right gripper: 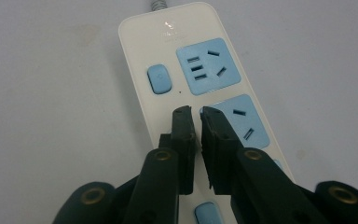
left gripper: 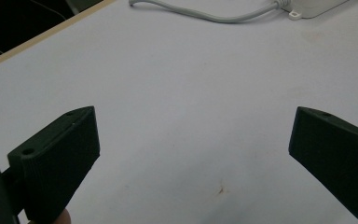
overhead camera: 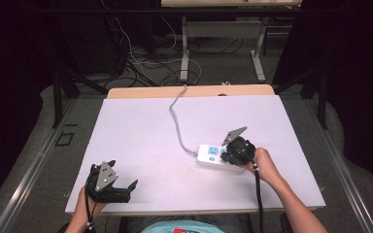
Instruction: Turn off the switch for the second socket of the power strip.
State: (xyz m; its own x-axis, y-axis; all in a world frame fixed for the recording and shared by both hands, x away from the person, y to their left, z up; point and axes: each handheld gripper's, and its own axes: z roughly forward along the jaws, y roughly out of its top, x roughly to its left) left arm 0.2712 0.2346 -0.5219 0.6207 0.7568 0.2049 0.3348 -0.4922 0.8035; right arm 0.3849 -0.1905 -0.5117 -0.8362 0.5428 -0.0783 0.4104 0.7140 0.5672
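Overhead, right hand-held gripper (overhead camera: 227,154) hovers nearly closed over the power strip (right gripper: 200,79); left hand-held gripper (overhead camera: 132,187) spread wide.

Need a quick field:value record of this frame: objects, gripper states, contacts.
surface: white table top, wooden edge at the far side
object: white power strip with light-blue sockets and light-blue buttons
cable: grey cord runs from the strip to the table's far edge
right gripper: jaws nearly together, nothing between them, tips over the strip beside its second socket; contact unclear
left gripper: jaws wide apart, holding nothing, at the near left of the table
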